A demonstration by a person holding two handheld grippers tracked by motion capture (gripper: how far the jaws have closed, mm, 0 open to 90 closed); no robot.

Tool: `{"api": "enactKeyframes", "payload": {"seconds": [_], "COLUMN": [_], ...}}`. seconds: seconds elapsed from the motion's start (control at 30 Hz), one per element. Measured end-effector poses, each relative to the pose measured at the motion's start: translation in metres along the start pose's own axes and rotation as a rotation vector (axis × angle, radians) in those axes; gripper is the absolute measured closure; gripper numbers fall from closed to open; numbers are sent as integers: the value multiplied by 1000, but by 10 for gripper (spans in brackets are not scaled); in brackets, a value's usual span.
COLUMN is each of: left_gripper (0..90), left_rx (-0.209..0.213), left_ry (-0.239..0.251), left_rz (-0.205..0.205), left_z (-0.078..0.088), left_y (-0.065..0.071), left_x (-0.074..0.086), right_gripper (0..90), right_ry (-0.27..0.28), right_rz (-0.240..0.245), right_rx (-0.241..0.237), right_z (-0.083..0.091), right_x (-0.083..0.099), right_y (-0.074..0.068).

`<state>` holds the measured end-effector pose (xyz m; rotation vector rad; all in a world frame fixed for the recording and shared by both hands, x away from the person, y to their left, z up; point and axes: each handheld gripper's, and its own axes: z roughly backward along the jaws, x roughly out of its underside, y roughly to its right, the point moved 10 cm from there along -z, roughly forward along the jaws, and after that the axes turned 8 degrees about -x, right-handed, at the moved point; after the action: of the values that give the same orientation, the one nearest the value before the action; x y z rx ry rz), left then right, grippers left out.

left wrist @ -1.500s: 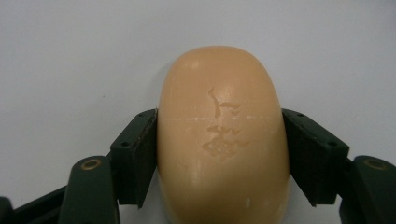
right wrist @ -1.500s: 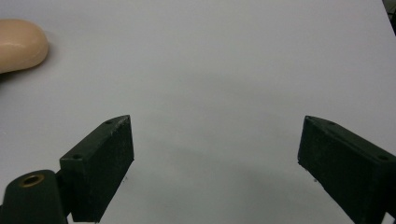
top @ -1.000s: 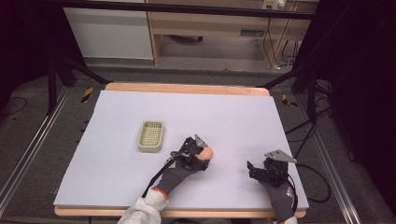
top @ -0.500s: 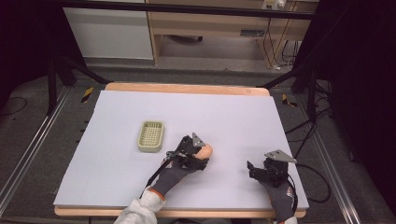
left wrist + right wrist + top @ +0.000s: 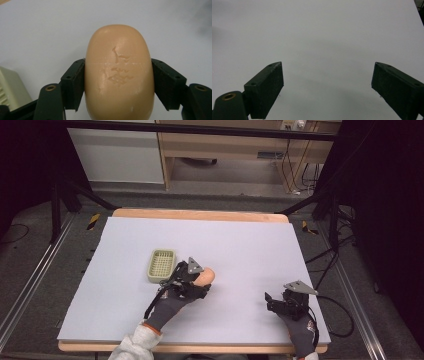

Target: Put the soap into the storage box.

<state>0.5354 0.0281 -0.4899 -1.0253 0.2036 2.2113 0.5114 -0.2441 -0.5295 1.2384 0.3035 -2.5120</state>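
On the white table (image 5: 240, 240): soap dish, gripped soap, idle right gripper.
Toward the left sits a pale green slotted soap dish (image 5: 161, 265); just right of it the left gripper (image 5: 117, 82) clamps both jaws against the sides of a peach bar of soap (image 5: 119, 72), near the dish. Farther right, well apart, the right gripper (image 5: 327, 85) has its jaws spread wide over bare tabletop, holding nothing.
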Motion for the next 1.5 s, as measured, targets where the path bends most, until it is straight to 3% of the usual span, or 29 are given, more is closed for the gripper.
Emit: {"api": "enactKeyframes", "payload": {"seconds": [0.73, 1.5], "left_gripper": [317, 318], "left_rx": [-58, -122], "left_ry": [21, 39], "left_rz": [57, 146], "left_z": [26, 33], "left_y": [-45, -85], "left_x": [12, 19], "right_gripper": [113, 113], "right_ry": [1, 1], "right_rz": [2, 4], "right_rx": [2, 4], "right_z": [0, 0], "right_x": [0, -1], "right_y": [-1, -2]}}
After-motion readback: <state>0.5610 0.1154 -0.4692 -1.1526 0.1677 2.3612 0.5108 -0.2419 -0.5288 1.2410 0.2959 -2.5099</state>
